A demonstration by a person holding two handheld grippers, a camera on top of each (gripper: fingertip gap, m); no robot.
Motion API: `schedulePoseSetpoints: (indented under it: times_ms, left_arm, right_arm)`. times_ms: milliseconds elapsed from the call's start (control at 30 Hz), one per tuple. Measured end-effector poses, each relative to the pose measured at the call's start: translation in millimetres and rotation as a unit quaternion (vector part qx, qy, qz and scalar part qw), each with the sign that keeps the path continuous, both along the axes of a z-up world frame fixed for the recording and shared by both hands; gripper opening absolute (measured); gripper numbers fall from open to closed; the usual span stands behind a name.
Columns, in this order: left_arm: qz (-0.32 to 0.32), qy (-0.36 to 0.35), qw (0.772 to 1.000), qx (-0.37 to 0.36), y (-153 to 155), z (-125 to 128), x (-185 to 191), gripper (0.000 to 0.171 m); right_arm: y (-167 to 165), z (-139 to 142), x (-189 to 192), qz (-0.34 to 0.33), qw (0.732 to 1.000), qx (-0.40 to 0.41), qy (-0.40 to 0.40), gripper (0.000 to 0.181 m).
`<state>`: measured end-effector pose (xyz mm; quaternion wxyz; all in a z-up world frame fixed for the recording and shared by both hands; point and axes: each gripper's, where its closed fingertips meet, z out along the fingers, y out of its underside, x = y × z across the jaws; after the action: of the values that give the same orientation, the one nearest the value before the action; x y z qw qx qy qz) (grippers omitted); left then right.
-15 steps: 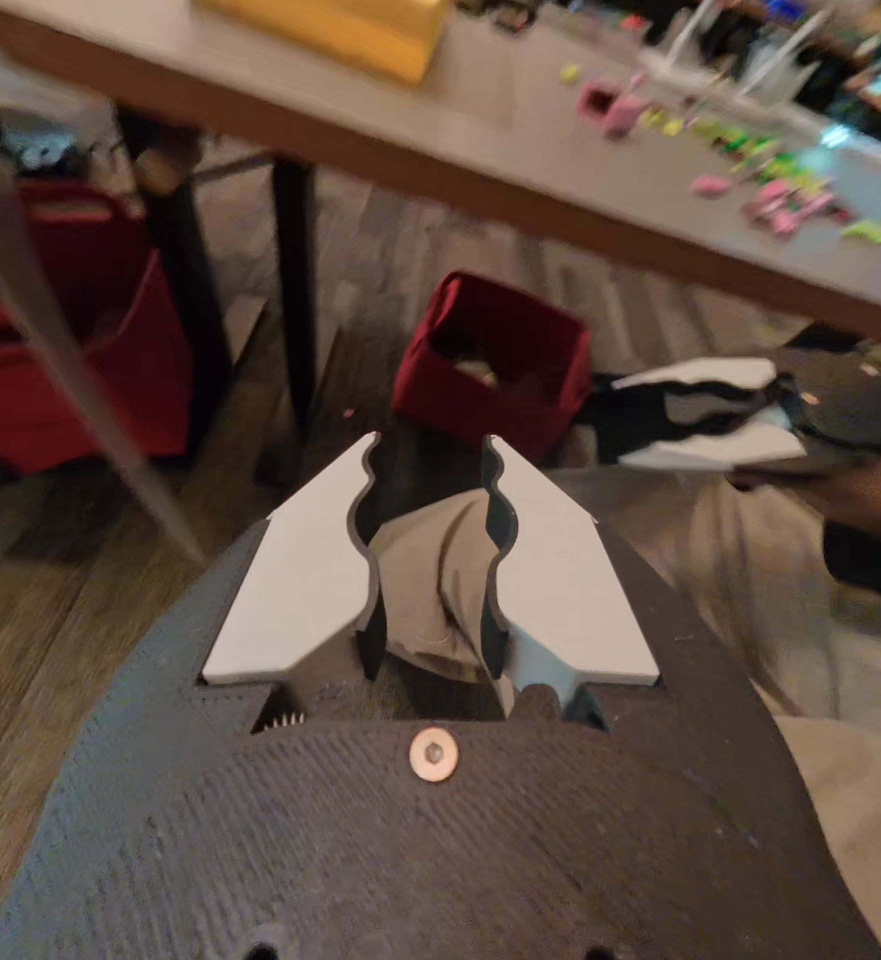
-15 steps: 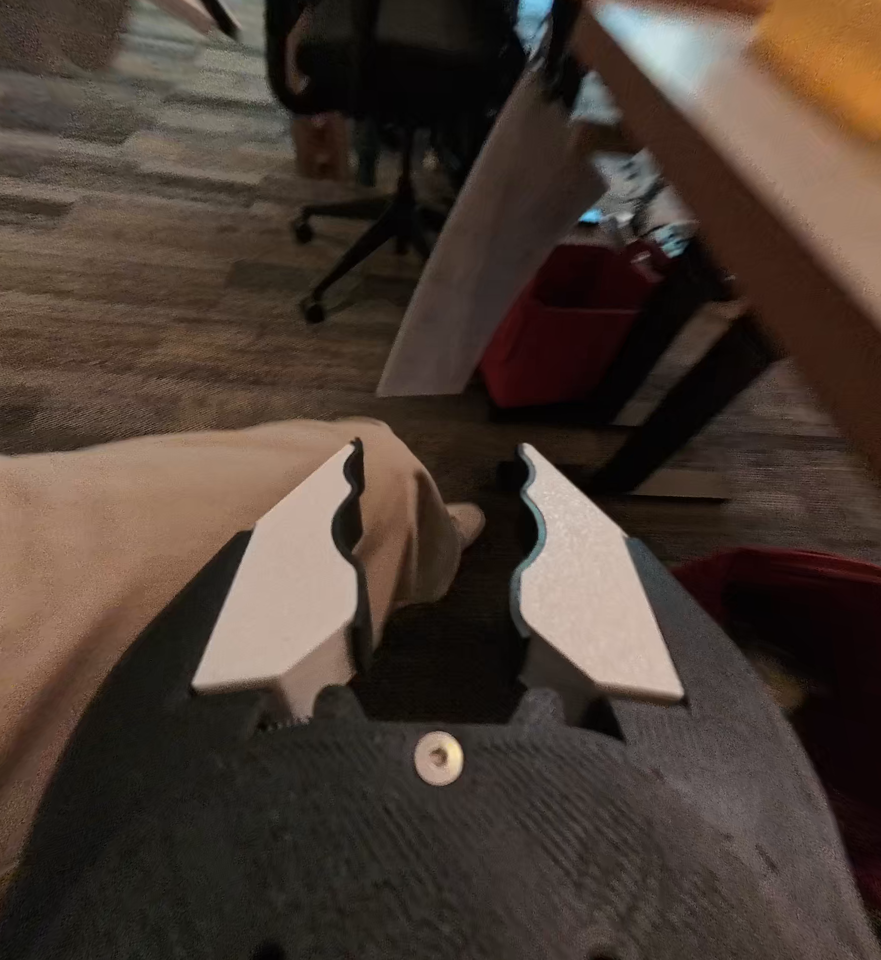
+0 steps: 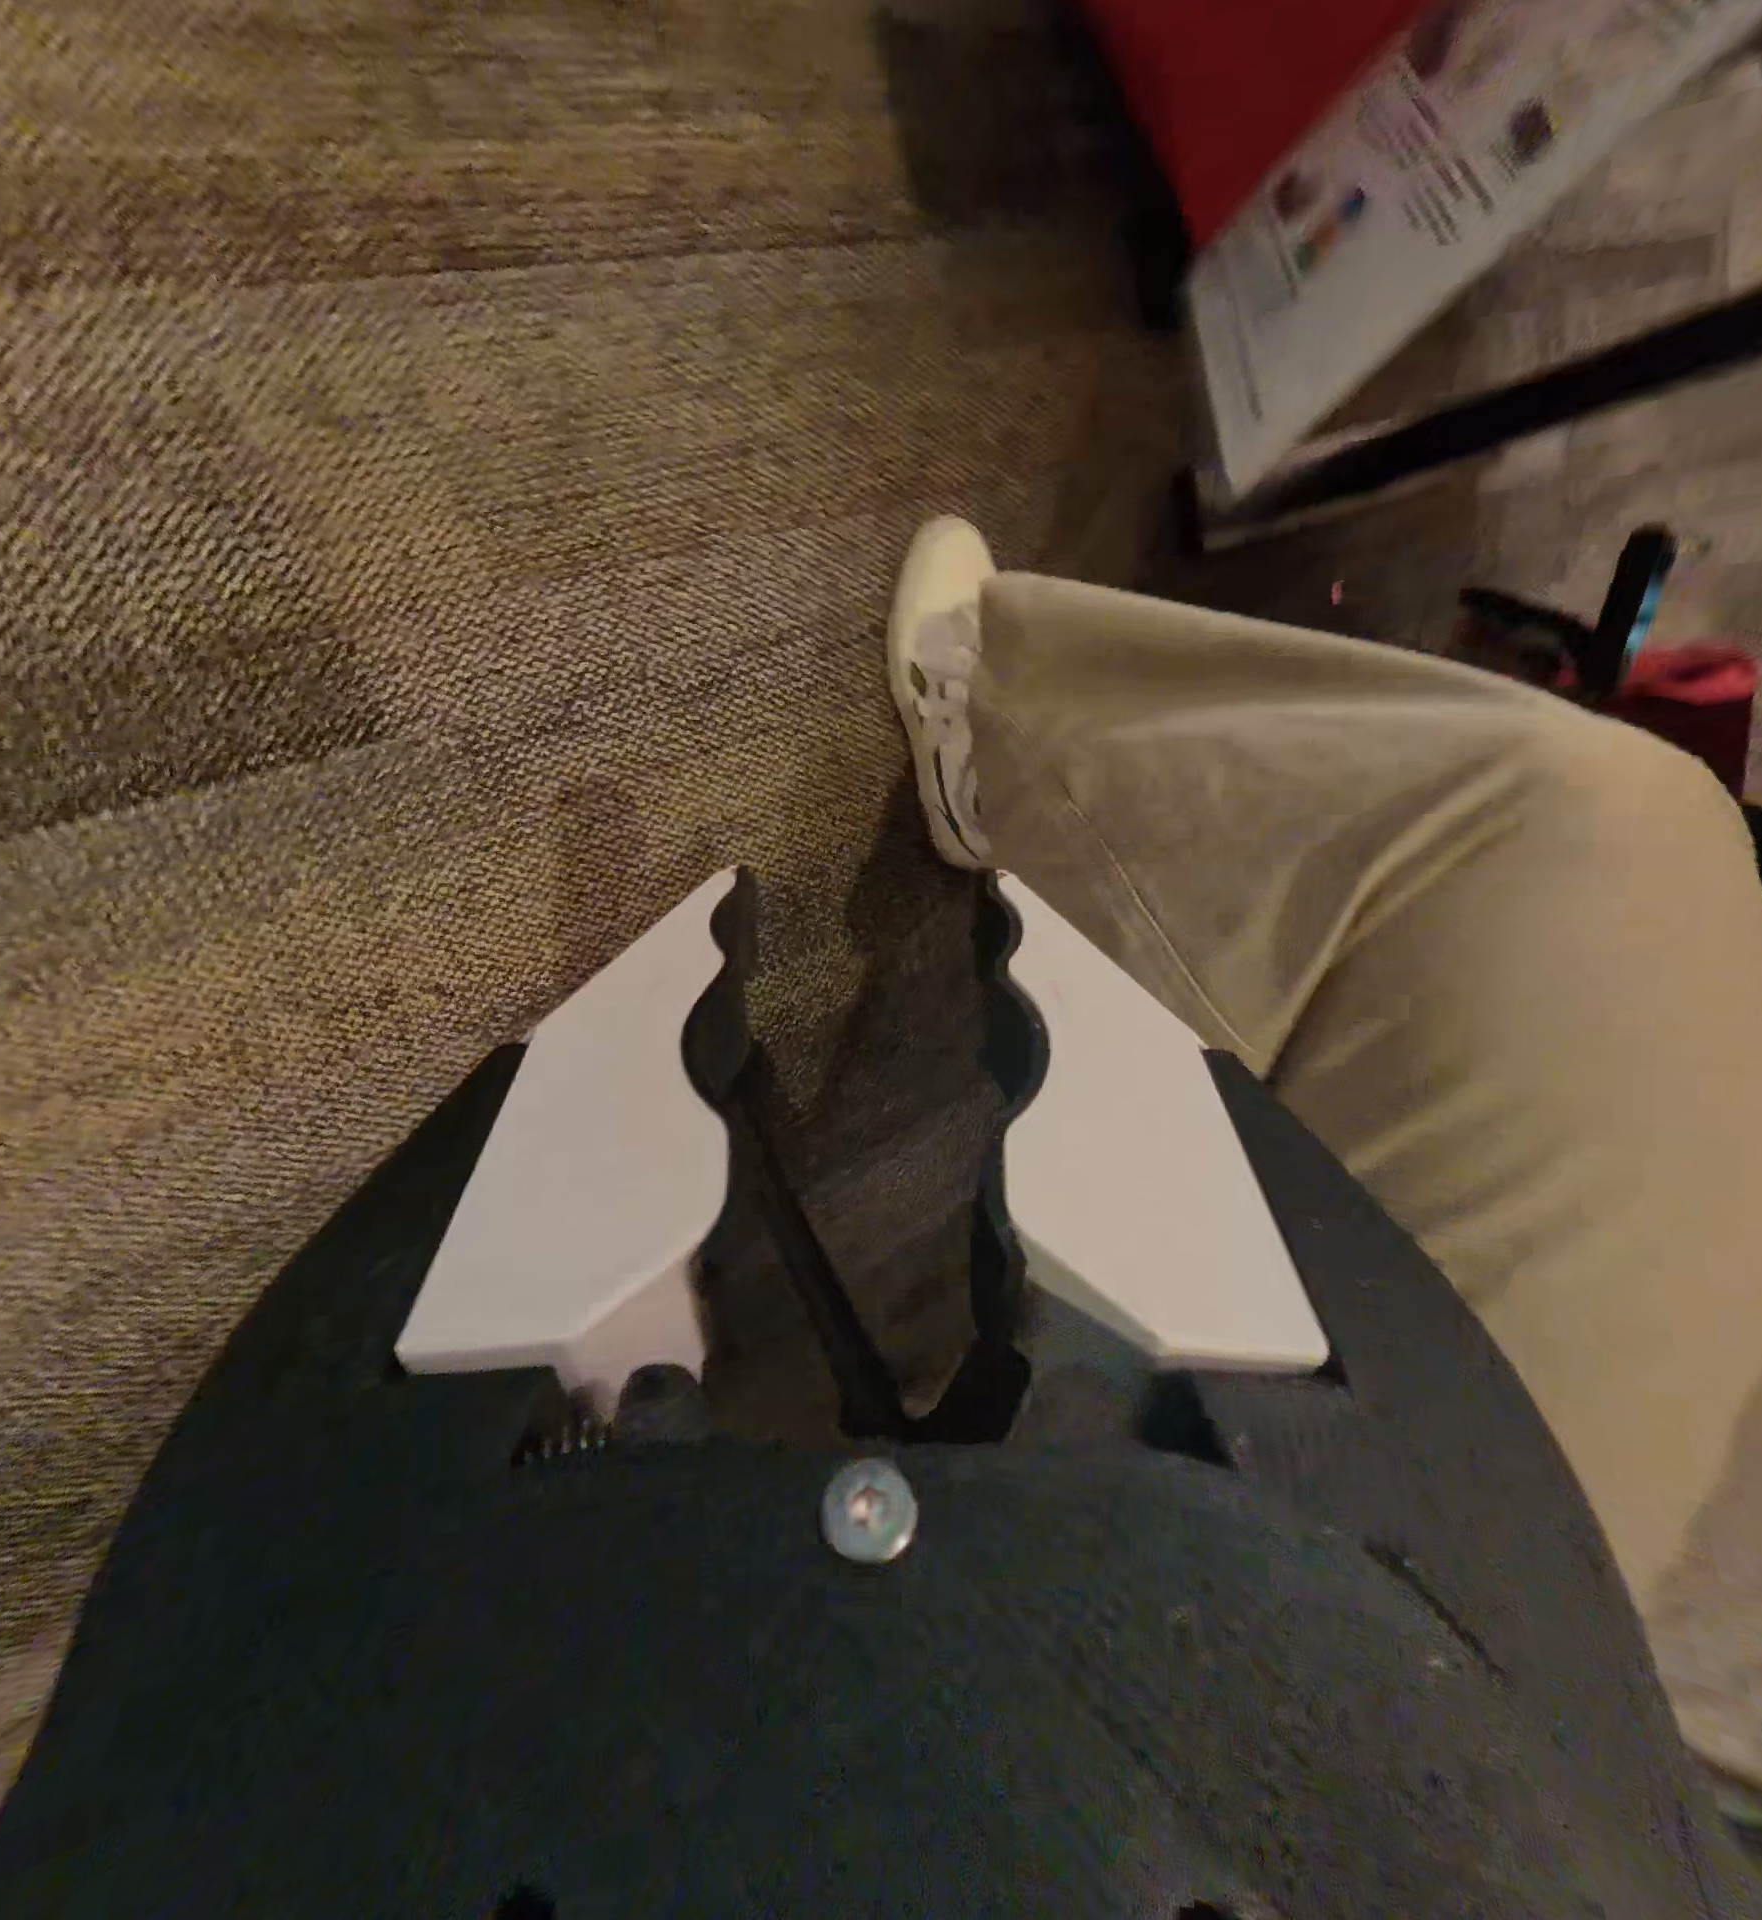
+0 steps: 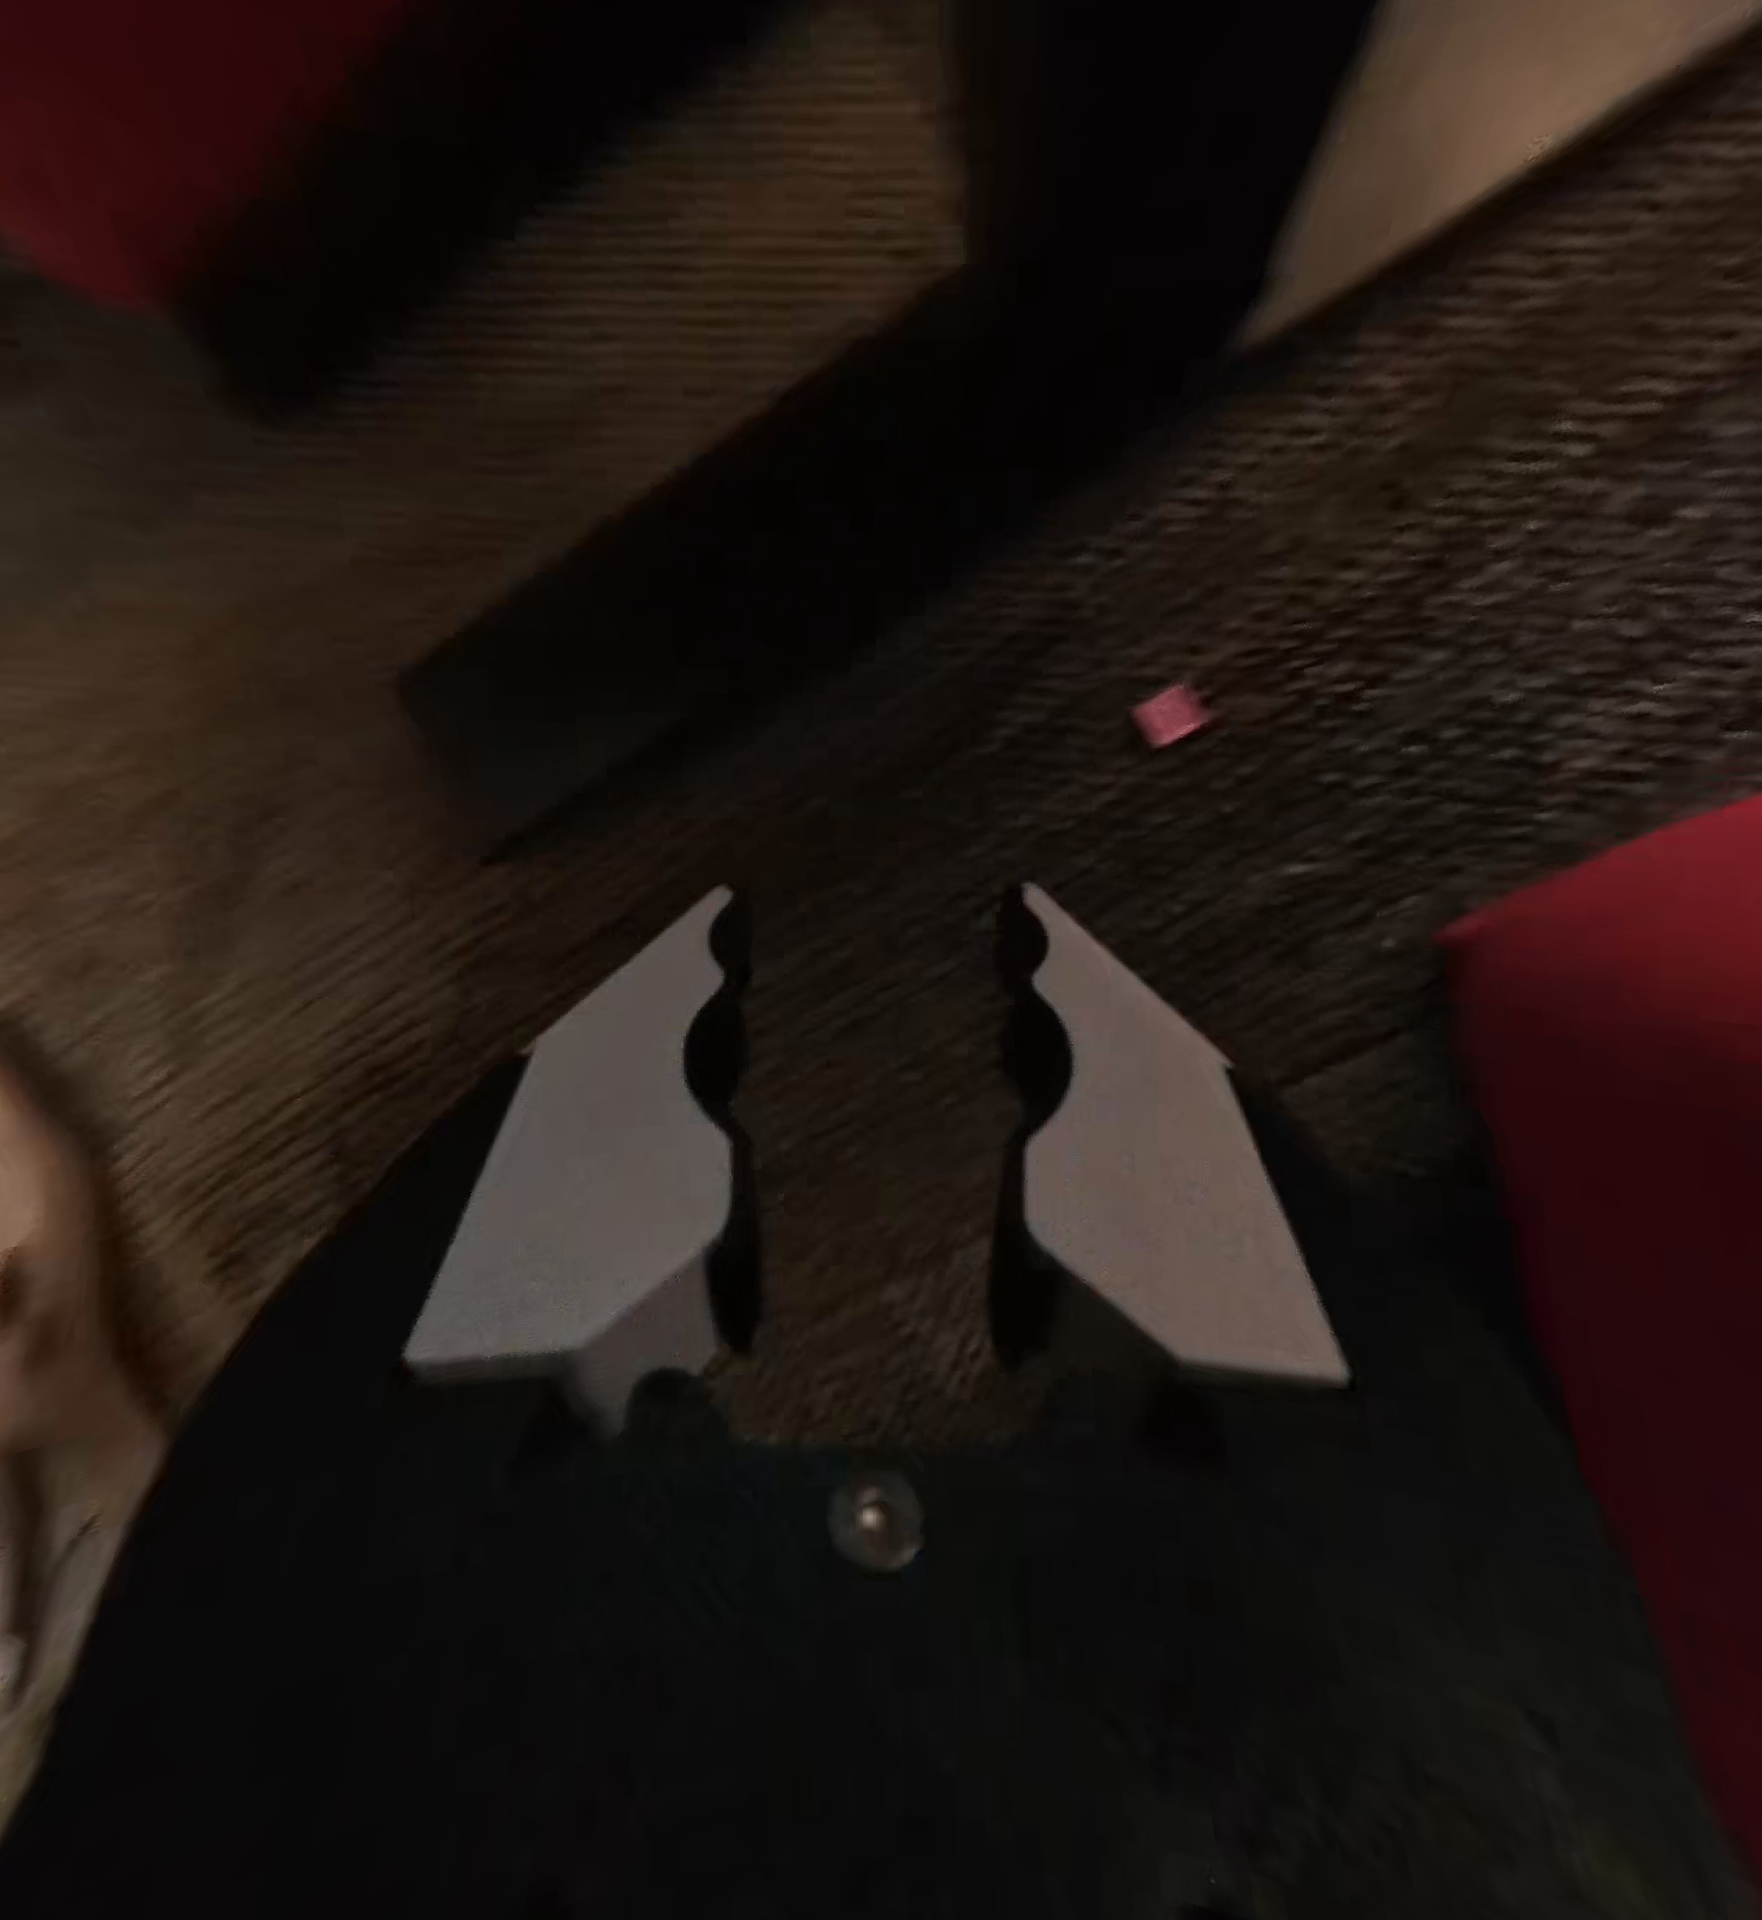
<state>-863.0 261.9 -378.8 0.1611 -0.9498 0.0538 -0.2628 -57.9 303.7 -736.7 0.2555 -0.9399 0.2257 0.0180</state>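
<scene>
The left gripper (image 3: 861, 914) points down at the brown carpet (image 3: 357, 582), its white fingers (image 3: 586, 1164) parted with nothing between them. Just beyond its right fingertip sits a person's white shoe (image 3: 939, 686) below a beige trouser leg (image 3: 1376, 935). Farther off are a red bin (image 3: 1241, 94), a printed sheet (image 3: 1396, 239) and a black bar (perhaps part of a desk frame) (image 3: 1583, 384). The right gripper (image 4: 877, 904) also faces the carpet (image 4: 1479, 499), its fingers (image 4: 596, 1195) spread and empty. A small pink piece (image 4: 1171, 715) lies on the carpet ahead and to the right of it, well apart from the fingertips. A red container (image 4: 1666, 1195) stands at the right edge, and a dark flat shape (image 4: 711, 644) lies ahead; this view is blurred.
</scene>
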Motion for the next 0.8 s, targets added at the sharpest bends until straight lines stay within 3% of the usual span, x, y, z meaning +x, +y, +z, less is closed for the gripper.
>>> schedulePoseSetpoints:
  times_ms: [67, 200, 333, 467, 633, 667, 800]
  left_arm:
    - [0.022, -0.01, 0.999, -0.024, 7, -15, -3, 0.042]
    - [0.004, 0.02, 0.998, -0.067, 4, -41, 5, 0.045]
    - [-0.026, 0.046, 0.997, -0.062, 15, -39, 24, 0.044]
    - [-0.033, 0.041, 0.997, -0.049, 27, -31, 48, 0.045]
    - [-0.035, 0.029, 0.998, -0.034, 37, -23, 65, 0.044]
    - [-0.035, 0.023, 0.999, -0.033, 38, -21, 69, 0.044]
    - [-0.051, -0.023, 0.998, -0.02, 41, -2, 95, 0.044]
  right_arm:
    - [11, -33, 30, -0.001, 0.999, -0.034, -0.008, 0.046]
    - [21, -83, 72, 0.049, 0.99, -0.126, -0.04, 0.047]
    - [21, -118, 87, 0.062, 0.983, -0.172, -0.004, 0.057]
    - [21, -136, 92, 0.067, 0.978, -0.196, 0.02, 0.048]
    - [18, -144, 83, 0.093, 0.972, -0.212, 0.031, 0.029]
    - [22, -140, 78, 0.096, 0.974, -0.203, 0.044, 0.014]
    - [43, -100, 42, 0.089, 0.989, -0.096, 0.07, 0.013]
